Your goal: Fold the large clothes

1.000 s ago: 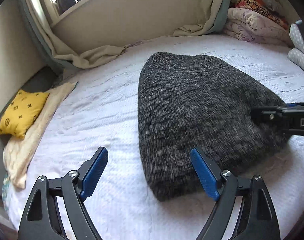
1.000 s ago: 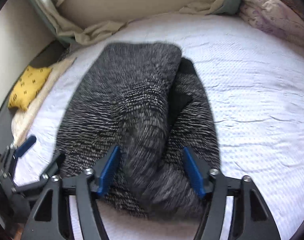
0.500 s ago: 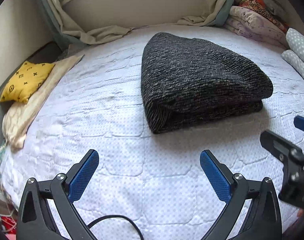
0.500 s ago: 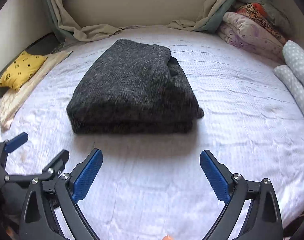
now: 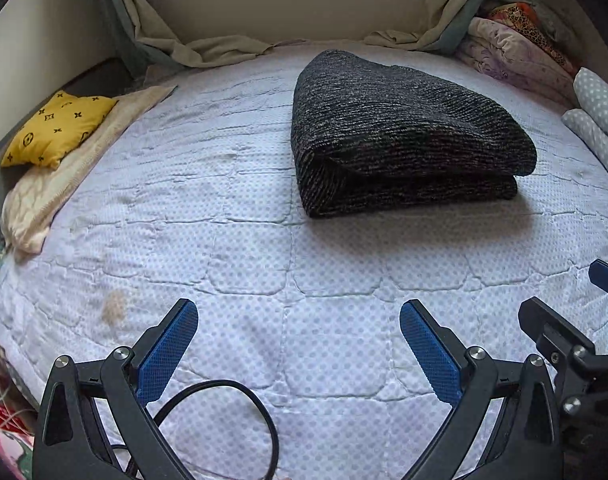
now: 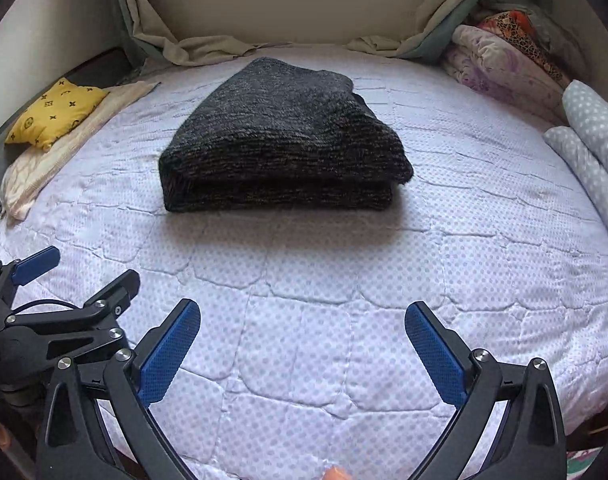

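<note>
My left gripper [image 5: 298,336] and right gripper [image 6: 302,338]: black frames, silver screws, blue textured pads [image 6: 170,350]; black cable [image 5: 224,416] looped.

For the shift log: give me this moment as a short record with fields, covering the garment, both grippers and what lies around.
garment: dark knit sweater, folded into a compact stack, lying on the bed
surface: white quilted mattress cover
left gripper: jaws open, holding nothing, clear of the sweater
right gripper: jaws open, holding nothing, clear of the sweater
left of sweater: yellow patterned cushion on a cream cloth
right of sweater: pile of folded bedding
fold status: looks finished
</note>
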A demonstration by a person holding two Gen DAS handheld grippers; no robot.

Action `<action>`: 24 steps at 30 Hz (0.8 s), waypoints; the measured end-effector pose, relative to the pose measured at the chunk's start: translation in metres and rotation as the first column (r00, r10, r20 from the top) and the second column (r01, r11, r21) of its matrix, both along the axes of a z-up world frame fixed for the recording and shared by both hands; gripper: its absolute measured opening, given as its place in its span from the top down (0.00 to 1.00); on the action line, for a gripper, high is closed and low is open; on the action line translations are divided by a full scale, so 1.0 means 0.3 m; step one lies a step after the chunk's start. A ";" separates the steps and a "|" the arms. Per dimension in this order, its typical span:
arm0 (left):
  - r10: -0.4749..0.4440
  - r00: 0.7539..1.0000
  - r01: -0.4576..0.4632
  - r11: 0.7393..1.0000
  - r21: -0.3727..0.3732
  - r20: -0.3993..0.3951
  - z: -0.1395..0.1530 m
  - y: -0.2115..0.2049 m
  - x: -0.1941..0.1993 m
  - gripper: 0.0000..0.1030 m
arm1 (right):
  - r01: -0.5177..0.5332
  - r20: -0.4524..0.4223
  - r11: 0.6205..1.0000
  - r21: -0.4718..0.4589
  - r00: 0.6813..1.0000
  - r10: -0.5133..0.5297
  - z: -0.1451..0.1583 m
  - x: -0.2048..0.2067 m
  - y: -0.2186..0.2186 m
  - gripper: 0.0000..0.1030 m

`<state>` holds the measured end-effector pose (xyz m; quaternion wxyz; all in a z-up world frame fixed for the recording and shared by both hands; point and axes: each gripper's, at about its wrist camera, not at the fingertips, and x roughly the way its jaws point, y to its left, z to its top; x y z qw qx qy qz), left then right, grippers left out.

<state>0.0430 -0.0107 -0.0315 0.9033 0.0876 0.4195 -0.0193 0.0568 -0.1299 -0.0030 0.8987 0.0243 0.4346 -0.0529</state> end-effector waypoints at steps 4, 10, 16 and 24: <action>-0.006 1.000 0.006 1.000 -0.006 0.003 -0.005 -0.010 -0.005 0.00 | 0.024 -0.009 0.998 -0.064 1.000 -0.025 -0.011 -0.006 0.000 0.00; 0.001 1.000 -0.001 1.000 -0.008 -0.005 -0.016 -0.016 -0.005 0.00 | 0.032 -0.011 0.999 -0.012 0.999 -0.032 -0.015 -0.018 -0.030 0.00; 0.000 1.000 0.000 1.000 0.006 -0.008 -0.025 -0.032 -0.014 0.00 | 0.041 -0.036 0.999 -0.002 0.999 -0.041 -0.043 -0.016 -0.040 0.00; 0.011 1.000 -0.011 1.000 -0.004 -0.021 -0.035 -0.020 -0.010 0.00 | 0.036 -0.037 0.999 -0.008 0.999 -0.037 -0.046 -0.012 -0.037 0.00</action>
